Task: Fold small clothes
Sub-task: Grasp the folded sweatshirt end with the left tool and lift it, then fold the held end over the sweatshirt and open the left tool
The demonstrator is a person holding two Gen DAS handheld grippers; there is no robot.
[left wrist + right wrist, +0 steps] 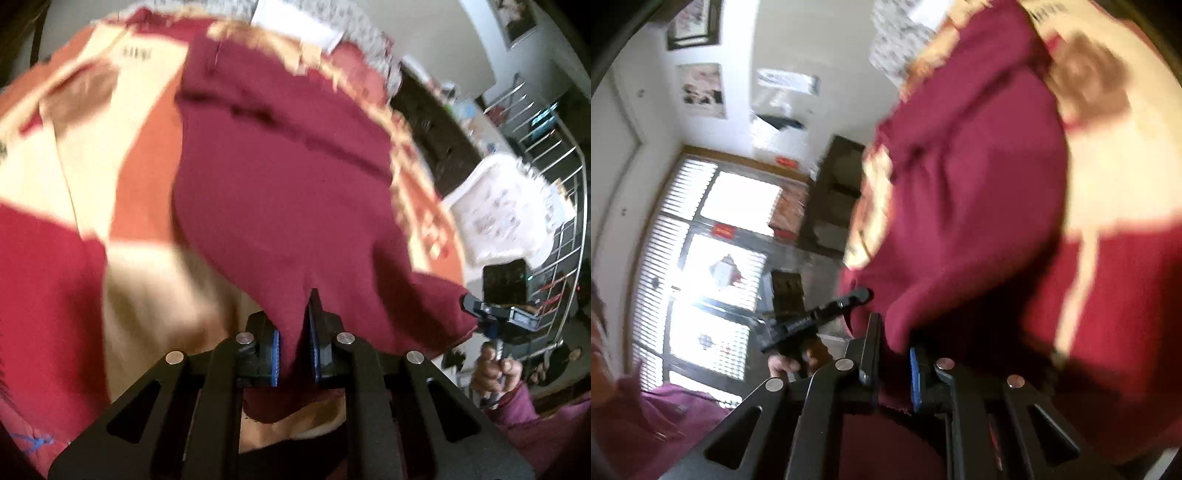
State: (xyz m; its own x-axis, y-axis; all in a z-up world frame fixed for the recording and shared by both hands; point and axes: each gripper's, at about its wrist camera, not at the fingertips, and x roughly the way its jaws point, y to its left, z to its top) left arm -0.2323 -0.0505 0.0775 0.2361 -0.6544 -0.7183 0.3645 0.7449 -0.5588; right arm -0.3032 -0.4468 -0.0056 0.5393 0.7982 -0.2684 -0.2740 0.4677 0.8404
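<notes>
A dark red small garment (288,177) hangs stretched between both grippers above a patterned blanket. My left gripper (295,343) is shut on one edge of the garment, cloth bunched between its blue pads. My right gripper (895,354) is shut on another edge of the same garment (967,221). The right gripper also shows in the left wrist view (480,310) at the garment's right corner. The left gripper shows in the right wrist view (849,302) at the garment's lower left. Both views are blurred.
A blanket (122,155) with cream, orange and red patches lies under the garment. A white patterned cloth (506,210) and metal railing (554,155) are at the right. A bright window (713,266) and dark furniture (834,192) stand beyond the blanket's edge.
</notes>
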